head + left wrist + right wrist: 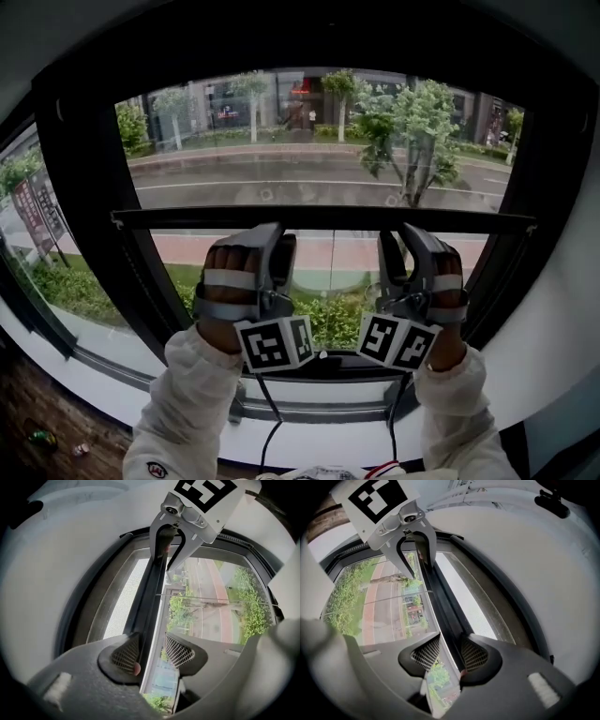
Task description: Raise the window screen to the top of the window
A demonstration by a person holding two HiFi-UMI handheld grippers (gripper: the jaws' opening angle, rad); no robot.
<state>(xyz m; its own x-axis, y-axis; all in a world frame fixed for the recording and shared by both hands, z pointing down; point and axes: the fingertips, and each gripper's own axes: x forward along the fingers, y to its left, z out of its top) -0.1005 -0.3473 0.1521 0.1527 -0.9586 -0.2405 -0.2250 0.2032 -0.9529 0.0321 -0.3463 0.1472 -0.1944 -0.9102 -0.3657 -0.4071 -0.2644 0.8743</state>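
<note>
The window screen's dark bottom rail (319, 219) lies level across the window at about mid height. The grey mesh (309, 141) fills the pane above it. My left gripper (278, 236) comes up to the rail from below, left of centre, and my right gripper (401, 234) does the same right of centre. In the left gripper view the rail (149, 597) runs between the pads (126, 656) of the left gripper (151, 654), which is shut on it. The right gripper (449, 654) is likewise shut on the rail (443, 602), with mesh (468, 602) beside it.
A black window frame (84, 187) surrounds the pane, with a white sill (112, 375) below. Bare glass under the rail shows a road, trees and hedges. Brick floor (28, 412) with small bits of litter lies at the lower left. Two cables hang from the grippers.
</note>
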